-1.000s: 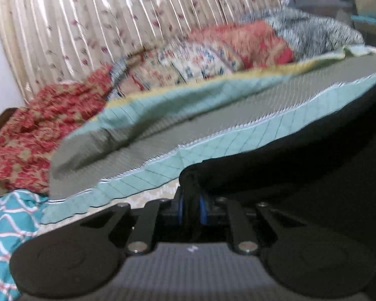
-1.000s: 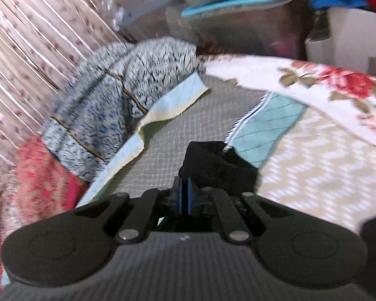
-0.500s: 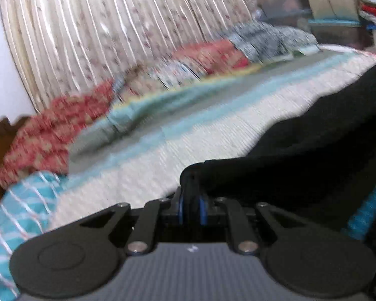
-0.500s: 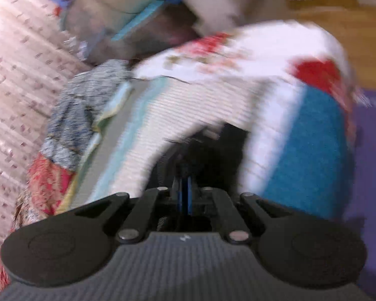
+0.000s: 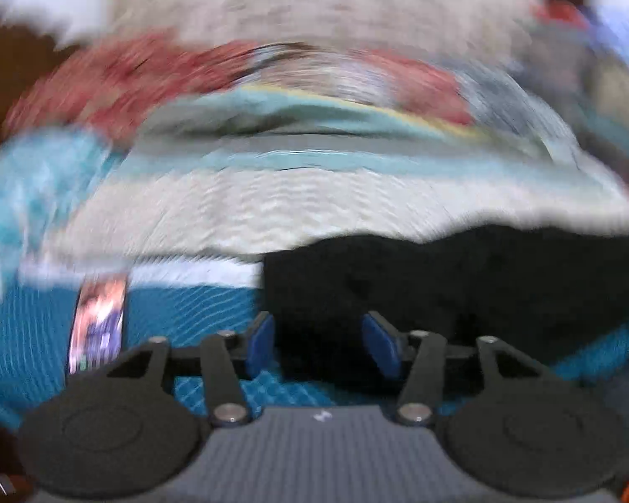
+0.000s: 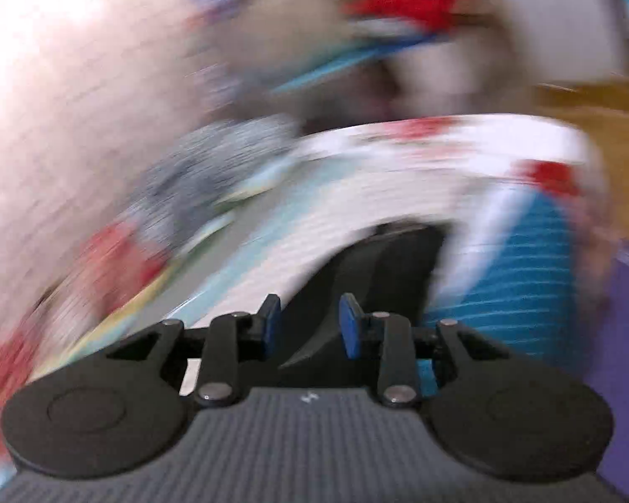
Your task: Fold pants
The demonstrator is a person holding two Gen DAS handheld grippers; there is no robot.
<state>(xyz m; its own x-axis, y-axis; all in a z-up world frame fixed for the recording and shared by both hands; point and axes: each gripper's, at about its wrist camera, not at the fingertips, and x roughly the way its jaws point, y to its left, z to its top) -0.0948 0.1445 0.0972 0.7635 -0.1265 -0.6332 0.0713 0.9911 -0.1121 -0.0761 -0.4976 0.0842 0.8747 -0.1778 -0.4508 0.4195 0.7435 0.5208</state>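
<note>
Both of our hand-held grippers have let go since a second ago: then each was clamped on black cloth, and now the blue pads stand apart with nothing pinched between them. We see our left hand-held gripper (image 5: 318,341) spread wide over the near edge of the bed, its left pad (image 5: 261,343) above the teal bedcover (image 5: 180,314). The black pants (image 5: 461,281) lie flat on the bed just ahead of it, across the seam between the teal cover and the pale zigzag sheet (image 5: 272,205), and stretch off to the right. Our right hand-held gripper (image 6: 310,326) is released too, and the pants (image 6: 381,268) show as a dark folded shape directly in front of it, with the teal cover (image 6: 520,276) just to their right. Both views are heavily smeared by motion, so we cannot tell whether any pad touches the cloth. Patterned cushions (image 5: 155,79) line the far side of the bed.
</note>
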